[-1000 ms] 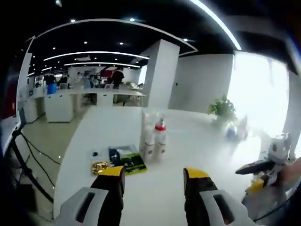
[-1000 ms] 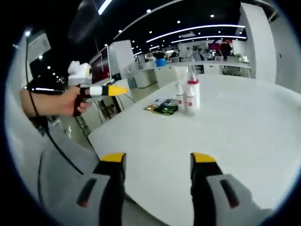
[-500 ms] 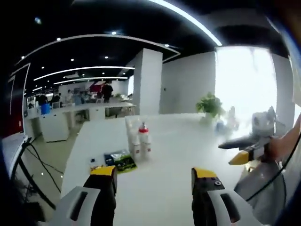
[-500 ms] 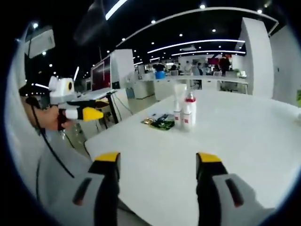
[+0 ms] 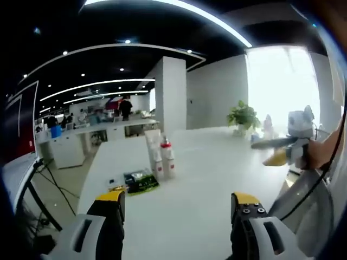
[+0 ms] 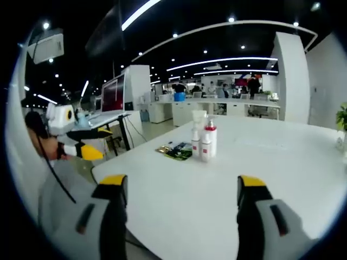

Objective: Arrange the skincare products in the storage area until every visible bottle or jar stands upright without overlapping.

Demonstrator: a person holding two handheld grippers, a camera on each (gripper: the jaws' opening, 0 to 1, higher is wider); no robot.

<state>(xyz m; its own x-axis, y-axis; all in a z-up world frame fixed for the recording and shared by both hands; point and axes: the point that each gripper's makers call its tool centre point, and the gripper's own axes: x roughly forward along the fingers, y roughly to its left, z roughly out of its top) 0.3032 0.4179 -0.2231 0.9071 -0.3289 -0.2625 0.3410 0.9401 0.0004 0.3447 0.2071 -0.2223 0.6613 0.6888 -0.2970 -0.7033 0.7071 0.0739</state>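
bottles (image 5: pixel 161 157) upright, clustered mid-tabletop (image 5: pixel 206 184), well ahead of both claws, long axes vertical. left claw (image 5: pixel 178 206) wide, empty. right claw (image 6: pixel 180 190) wide, empty. neither clearly nearer; flat packets (image 5: pixel 139 181) beside bottles.

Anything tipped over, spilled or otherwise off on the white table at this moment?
Nothing stands out. The bottles stand upright in a tight cluster on the white table, with flat packets lying beside them. No spill shows. Both grippers are open, well short of them.
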